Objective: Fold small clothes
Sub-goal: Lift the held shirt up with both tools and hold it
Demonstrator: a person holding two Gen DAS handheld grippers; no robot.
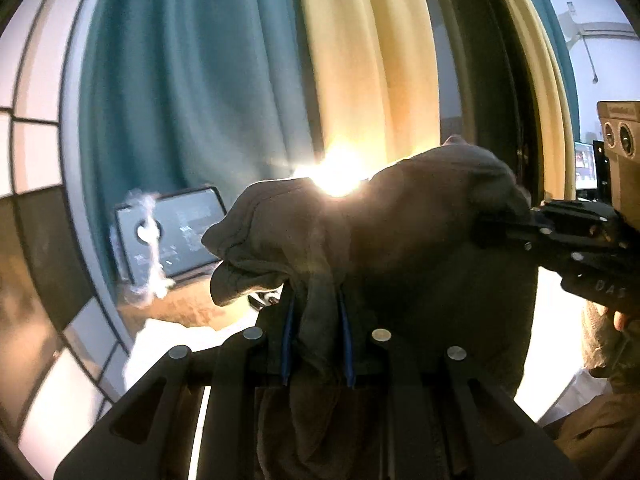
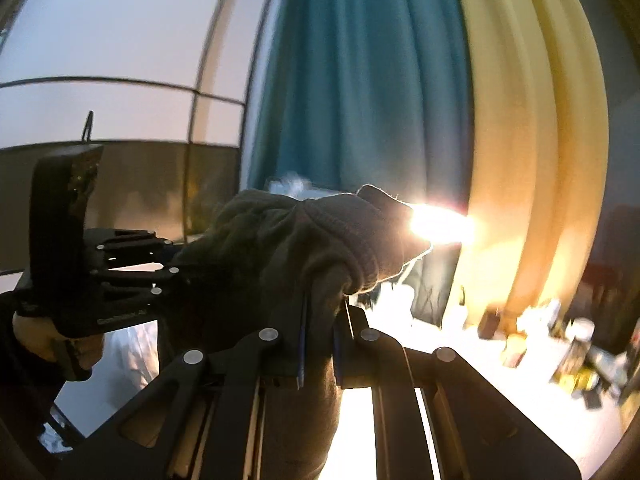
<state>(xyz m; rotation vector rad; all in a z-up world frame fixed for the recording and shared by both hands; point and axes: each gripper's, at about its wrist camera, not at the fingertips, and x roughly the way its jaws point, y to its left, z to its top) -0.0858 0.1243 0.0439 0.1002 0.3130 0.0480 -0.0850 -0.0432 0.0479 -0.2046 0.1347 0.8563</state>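
Two views, one dark garment (image 1: 400,240). Left wrist: left gripper (image 1: 316,320) clamps its near edge; right gripper (image 1: 500,228) pinches the right end. Right wrist: right gripper (image 2: 320,320) clamps cloth, left gripper (image 2: 176,272) at left, curtain (image 2: 360,80) behind.

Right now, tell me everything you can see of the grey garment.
The garment is a small dark grey piece of soft, knit-looking cloth, backlit by glare, so detail is dim. It hangs in the air, bunched and creased, not yet folded. A ribbed hem or cuff shows in the right wrist view. The left tool pinches one part between its blue pads and the right tool another. Its kind cannot be told.
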